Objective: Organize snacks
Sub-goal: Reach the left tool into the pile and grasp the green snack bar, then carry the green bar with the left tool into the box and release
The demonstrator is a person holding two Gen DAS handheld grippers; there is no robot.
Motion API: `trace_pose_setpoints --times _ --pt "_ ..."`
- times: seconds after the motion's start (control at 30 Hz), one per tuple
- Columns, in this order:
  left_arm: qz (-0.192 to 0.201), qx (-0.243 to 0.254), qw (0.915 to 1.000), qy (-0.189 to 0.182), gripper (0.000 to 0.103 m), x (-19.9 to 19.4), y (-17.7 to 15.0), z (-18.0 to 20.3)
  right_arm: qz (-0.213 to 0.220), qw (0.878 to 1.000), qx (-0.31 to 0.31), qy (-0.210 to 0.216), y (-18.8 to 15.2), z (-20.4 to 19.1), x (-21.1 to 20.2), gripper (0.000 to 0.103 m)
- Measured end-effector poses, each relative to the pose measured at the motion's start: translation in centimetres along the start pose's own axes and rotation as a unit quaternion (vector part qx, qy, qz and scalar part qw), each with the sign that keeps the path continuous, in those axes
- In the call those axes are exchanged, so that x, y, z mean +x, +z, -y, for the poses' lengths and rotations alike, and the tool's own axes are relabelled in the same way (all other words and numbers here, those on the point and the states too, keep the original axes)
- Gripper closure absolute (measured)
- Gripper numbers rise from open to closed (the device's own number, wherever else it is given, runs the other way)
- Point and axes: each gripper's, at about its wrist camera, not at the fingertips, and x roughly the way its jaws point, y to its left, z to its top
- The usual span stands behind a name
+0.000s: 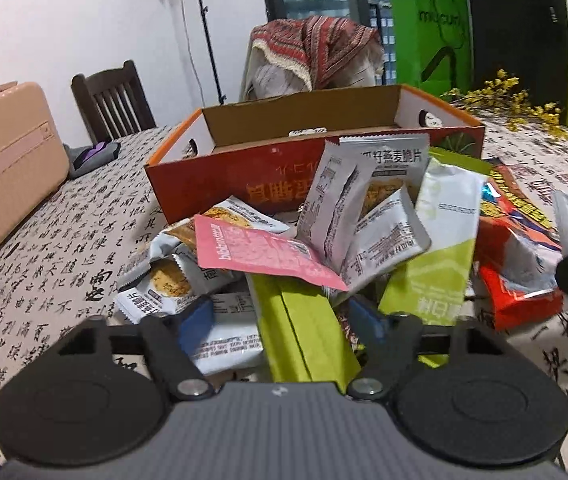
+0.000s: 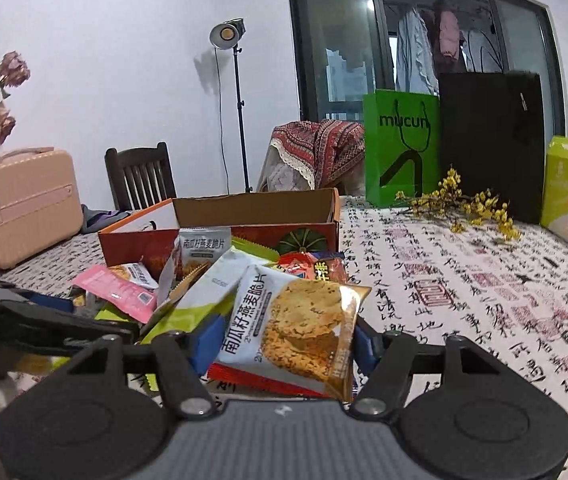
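Your table (image 2: 463, 280) carries the orange cardboard box (image 1: 220, 184) at twelve o'clock, its long axis running left to right, its floor hidden by the near wall. The snack pile (image 1: 323, 240) leans against it. Your right gripper (image 2: 284, 340) brackets the oat-crisp packet (image 2: 295, 320), long axis toward one o'clock; contact is unclear. Your left gripper (image 1: 280, 316) is spread around the green packet (image 1: 303, 332), which points to twelve, its near end cut off.

Landmark: green paper bag (image 2: 401, 148). Black bag (image 2: 491, 144) touching its right; yellow flower sprig (image 2: 463, 200) lying before both. Light stand (image 2: 236, 108), wooden chair (image 2: 140, 176), pink case (image 2: 32, 200) well left.
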Motion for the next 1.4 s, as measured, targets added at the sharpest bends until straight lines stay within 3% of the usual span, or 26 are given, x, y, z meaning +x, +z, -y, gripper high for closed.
trace_pose_setpoints --times 0.23,0.57,1.1,1.4 --pt "0.005 0.012 0.9998 -0.012 0.054 0.1 -0.5 0.1 -0.003 1.0 0.013 0.011 -0.5 0.4 0.3 0.038" --pt "0.016 -0.005 0.9991 -0.038 0.067 -1.2 -1.0 -1.7 -0.002 1.0 0.016 0.018 -0.8 -0.2 -0.3 0.037" --pt "0.054 -0.033 0.9958 -0.067 0.069 -4.8 -2.2 -5.6 0.008 1.0 -0.004 0.011 -0.2 -2.2 -1.8 0.037" --pt "0.097 -0.05 0.9915 -0.071 0.069 -7.6 -2.3 -7.9 0.011 1.0 -0.02 0.017 0.4 -3.8 -2.1 0.037"
